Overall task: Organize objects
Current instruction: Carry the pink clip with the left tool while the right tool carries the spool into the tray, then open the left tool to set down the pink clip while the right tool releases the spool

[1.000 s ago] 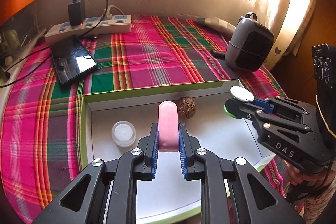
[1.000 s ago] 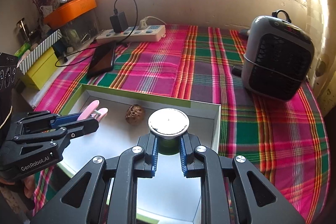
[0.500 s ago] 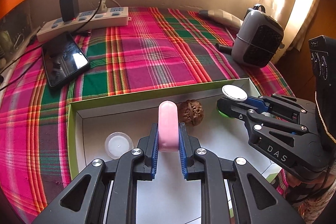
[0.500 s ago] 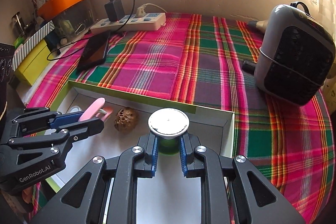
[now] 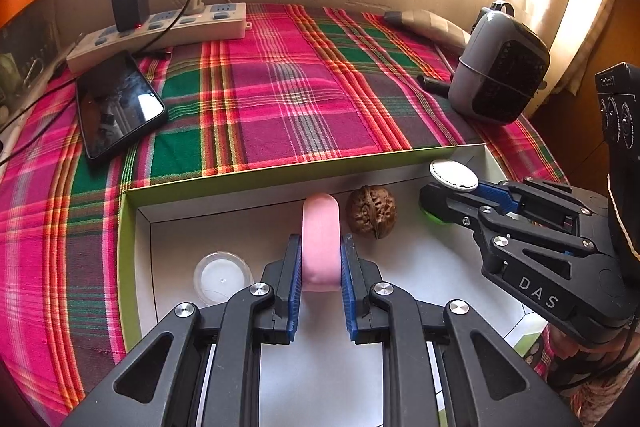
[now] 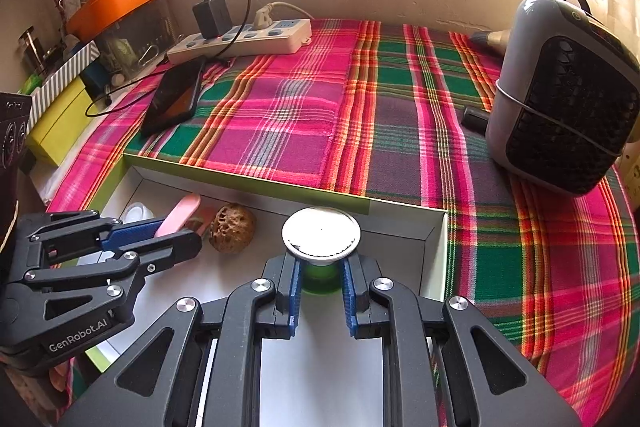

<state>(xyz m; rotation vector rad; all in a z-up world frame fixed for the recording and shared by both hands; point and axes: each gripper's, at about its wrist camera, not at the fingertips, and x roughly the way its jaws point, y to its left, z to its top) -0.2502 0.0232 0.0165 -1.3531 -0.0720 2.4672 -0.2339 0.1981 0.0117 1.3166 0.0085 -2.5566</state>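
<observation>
A shallow white box with green walls (image 5: pixel 260 175) (image 6: pixel 248 183) lies on the plaid cloth. My left gripper (image 5: pixel 321 259) (image 6: pixel 176 231) is shut on a pink rounded bar (image 5: pixel 321 243) (image 6: pixel 180 215), held over the box near its far wall. My right gripper (image 6: pixel 321 275) (image 5: pixel 440 199) is shut on a green jar with a white lid (image 6: pixel 321 233) (image 5: pixel 453 175), over the box's far right corner. A walnut (image 5: pixel 372 211) (image 6: pixel 233 227) lies in the box between the two. A small clear lidded cup (image 5: pixel 222 277) (image 6: pixel 137 213) sits in the box at the left.
A black phone (image 5: pixel 118 105) (image 6: pixel 174 95) and a white power strip (image 5: pixel 160 31) (image 6: pixel 240 41) with a charger lie at the back left. A grey heater (image 5: pixel 498 71) (image 6: pixel 564 95) stands at the right. An orange-lidded tank (image 6: pixel 120 11) and yellow box (image 6: pixel 60 123) sit off the left edge.
Both grippers have moved further toward the box's far wall with their objects still held. The pink bar is now closer to the walnut.
</observation>
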